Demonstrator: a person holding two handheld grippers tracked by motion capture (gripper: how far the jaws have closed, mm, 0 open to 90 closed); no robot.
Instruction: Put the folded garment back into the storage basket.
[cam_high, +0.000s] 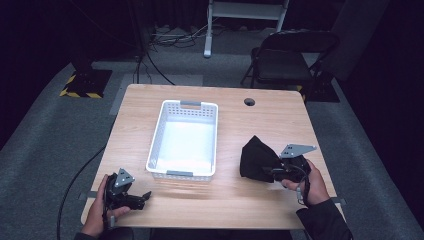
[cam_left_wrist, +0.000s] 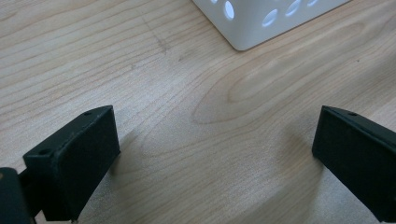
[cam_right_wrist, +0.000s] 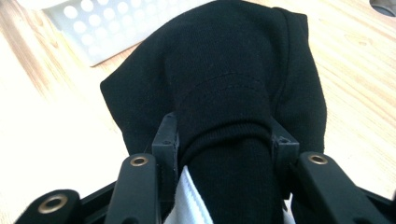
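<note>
While left hand-held gripper (cam_high: 134, 199) rests – right hand-held gripper (cam_high: 272, 171) clamps black garment (cam_high: 256, 157).

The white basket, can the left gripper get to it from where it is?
Probably yes. The left gripper sits on the table near the basket front corner, jaws open and holding nothing, with bare wood between them. The black cloth is off on the other side, in the right gripper.

1. Left gripper (cam_high: 142, 196): black body, carrying a grey three-cornered plate; square black pads showing small screw holes.
2. Right gripper (cam_high: 270, 171): black, grey plate on top, brass-ringed rivets showing on its links.
3. Person wearing a dark sleeve (cam_high: 322, 222); black cables trailing.
</note>
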